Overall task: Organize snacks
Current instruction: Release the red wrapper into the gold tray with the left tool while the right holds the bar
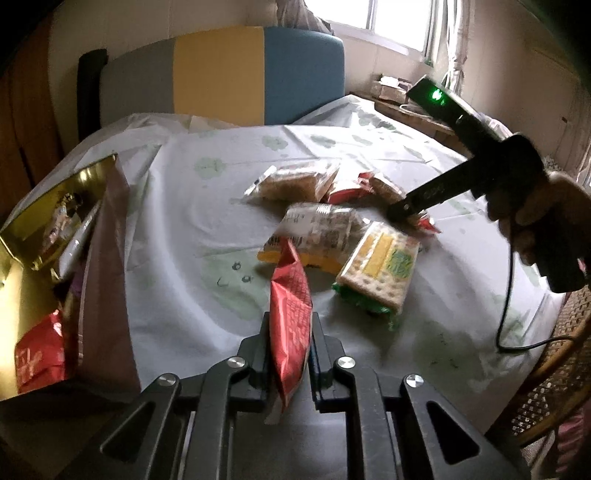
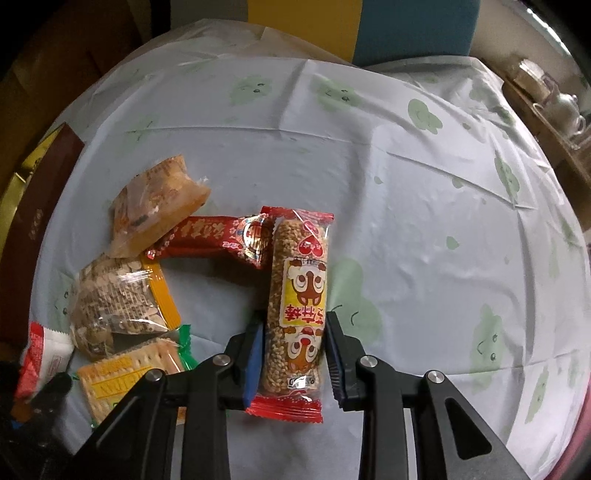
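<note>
In the left wrist view, our left gripper [image 1: 290, 345] pinches a red packet [image 1: 290, 314] upright at 6 o'clock. The gold box [image 1: 55, 236] stands open at 9, snacks piled at centre on the tablecloth [image 1: 192, 229].

In the right wrist view, our right gripper [image 2: 293, 354] clasps the sesame bar [image 2: 297, 295], pads against its sides, at 6. The cracker pack [image 2: 125, 373] lies at 8.

Bright window [image 1: 397, 22] at back; grey, yellow and blue headboard [image 1: 221, 74]; pale clover-print cloth [image 2: 406, 184]
</note>
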